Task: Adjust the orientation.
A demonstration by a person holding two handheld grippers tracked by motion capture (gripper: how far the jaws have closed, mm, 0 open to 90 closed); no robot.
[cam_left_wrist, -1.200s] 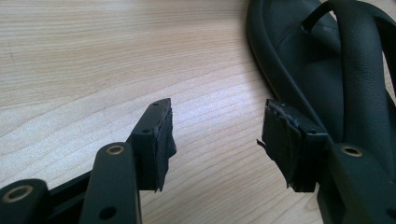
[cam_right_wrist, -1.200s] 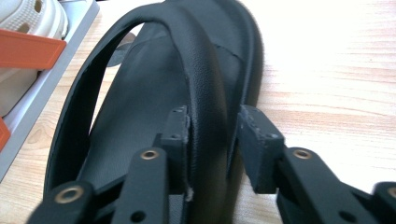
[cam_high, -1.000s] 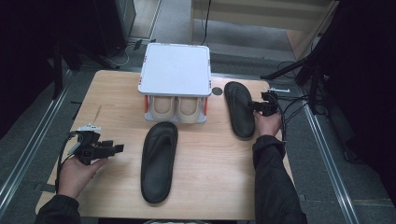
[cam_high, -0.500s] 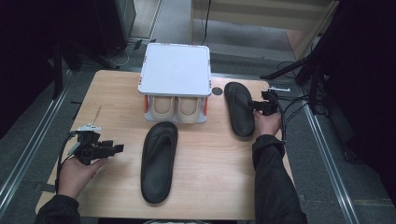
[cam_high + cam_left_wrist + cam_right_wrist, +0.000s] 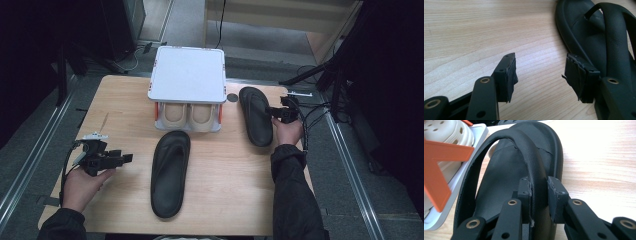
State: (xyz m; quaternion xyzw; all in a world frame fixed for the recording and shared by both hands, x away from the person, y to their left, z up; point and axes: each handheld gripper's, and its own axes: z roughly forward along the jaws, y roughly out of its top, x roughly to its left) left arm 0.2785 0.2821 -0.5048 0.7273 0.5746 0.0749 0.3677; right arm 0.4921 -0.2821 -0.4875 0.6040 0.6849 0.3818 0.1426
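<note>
Your right gripper (image 5: 281,113) sits at the right of the high view, its fingers narrowed on the strap (image 5: 537,173) of the far black sandal (image 5: 255,116). In the right gripper view the left pad presses against the strap; the right pad stands right by it, and you cannot tell whether it quite touches. That sandal lies on the counter (image 5: 125,107) right of centre, heel toward the top of the frame, just beside the white rack (image 5: 187,75).

The rack stands at the upper middle of the high view, with a flat white top, orange braces and a pair of cream clogs (image 5: 189,116) tucked underneath. It is close on the sandal's left side, so it hems that sandal in there. A small dark disc (image 5: 232,98) lies between the rack's corner and the sandal's heel.

The second black sandal (image 5: 170,172) lies at the lower middle, well apart from the first. Your left gripper (image 5: 117,159) hovers at the lower left, fingers wide apart with nothing between them, pointing toward that sandal.

The high view gives you the whole layout and both hands. The right gripper view (image 5: 539,195) adds what the high view cannot resolve: the strap running up between the two pads, and the perforated cream clog and orange brace at its upper left. The left gripper view (image 5: 540,75) shows bare wood between the open pads and the near sandal's strap and sole at its upper right, just past the right finger.
</note>
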